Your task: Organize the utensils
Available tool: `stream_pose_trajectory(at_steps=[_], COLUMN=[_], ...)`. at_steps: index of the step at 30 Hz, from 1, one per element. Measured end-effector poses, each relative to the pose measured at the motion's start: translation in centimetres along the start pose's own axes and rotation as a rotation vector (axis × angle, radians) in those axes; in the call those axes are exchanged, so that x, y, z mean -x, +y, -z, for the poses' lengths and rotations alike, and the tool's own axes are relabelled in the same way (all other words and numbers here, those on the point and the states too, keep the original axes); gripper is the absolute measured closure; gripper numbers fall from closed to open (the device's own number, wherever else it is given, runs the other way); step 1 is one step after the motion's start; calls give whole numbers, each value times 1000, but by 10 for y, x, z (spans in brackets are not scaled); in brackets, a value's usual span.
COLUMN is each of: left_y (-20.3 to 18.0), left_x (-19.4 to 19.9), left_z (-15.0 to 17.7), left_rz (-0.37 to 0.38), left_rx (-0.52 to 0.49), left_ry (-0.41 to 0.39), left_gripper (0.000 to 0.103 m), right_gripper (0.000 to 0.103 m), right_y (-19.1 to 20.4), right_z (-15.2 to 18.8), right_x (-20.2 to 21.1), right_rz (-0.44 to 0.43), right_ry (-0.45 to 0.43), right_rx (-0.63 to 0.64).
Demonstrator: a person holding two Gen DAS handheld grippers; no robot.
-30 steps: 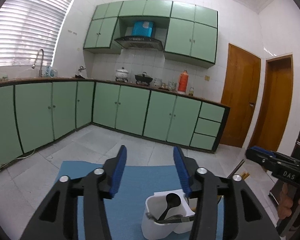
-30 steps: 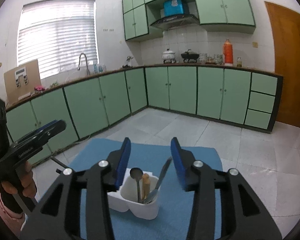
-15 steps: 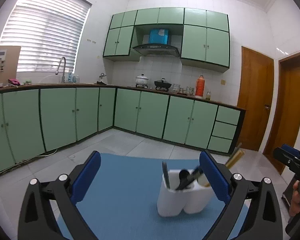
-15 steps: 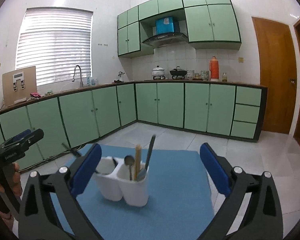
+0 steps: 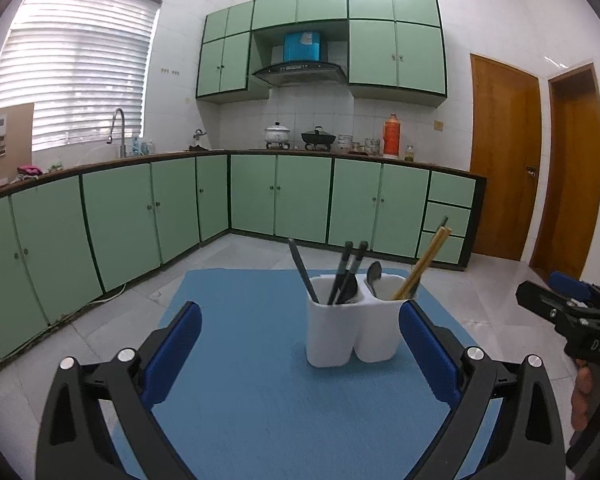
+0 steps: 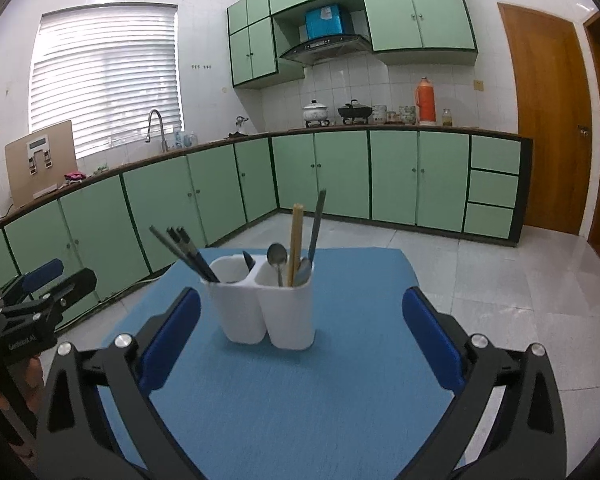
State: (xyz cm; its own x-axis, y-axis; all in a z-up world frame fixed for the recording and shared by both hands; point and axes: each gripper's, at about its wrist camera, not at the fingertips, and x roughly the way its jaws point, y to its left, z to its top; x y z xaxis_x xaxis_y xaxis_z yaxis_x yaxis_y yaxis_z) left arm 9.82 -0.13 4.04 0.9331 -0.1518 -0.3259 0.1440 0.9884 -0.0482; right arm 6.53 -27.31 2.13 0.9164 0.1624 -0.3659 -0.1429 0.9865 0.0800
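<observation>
We see a kitchen with white tiled walls [image 5: 480, 20] and a pale tiled floor [image 6: 500, 272]. Green cupboards [image 5: 300, 200] run along two walls. A big window with white blinds [image 5: 72, 64] lets light in. Brown wooden doors [image 5: 504, 160] stand shut.

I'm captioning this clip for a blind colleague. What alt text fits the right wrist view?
A white two-compartment plastic utensil holder stands on a blue mat, ahead of the open, empty right gripper. Dark chopsticks lean in its left cup; a metal spoon and wooden chopsticks stand in its right.
</observation>
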Motion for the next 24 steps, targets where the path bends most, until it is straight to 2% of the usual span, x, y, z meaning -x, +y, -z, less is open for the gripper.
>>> stream_pose_trajectory(at_steps=[18, 24], left_y=[-13, -19], left_x=[31, 35], left_z=[1, 0], left_rz=[2, -3], left_rx=[31, -2], left_ry=[-4, -11], left_gripper=[6, 6], right_gripper=[5, 5], right_y=[11, 13], right_z=[-3, -3], right_x=[32, 32], right_rz=[-28, -23], right_ry=[-4, 13], right_rx=[29, 30])
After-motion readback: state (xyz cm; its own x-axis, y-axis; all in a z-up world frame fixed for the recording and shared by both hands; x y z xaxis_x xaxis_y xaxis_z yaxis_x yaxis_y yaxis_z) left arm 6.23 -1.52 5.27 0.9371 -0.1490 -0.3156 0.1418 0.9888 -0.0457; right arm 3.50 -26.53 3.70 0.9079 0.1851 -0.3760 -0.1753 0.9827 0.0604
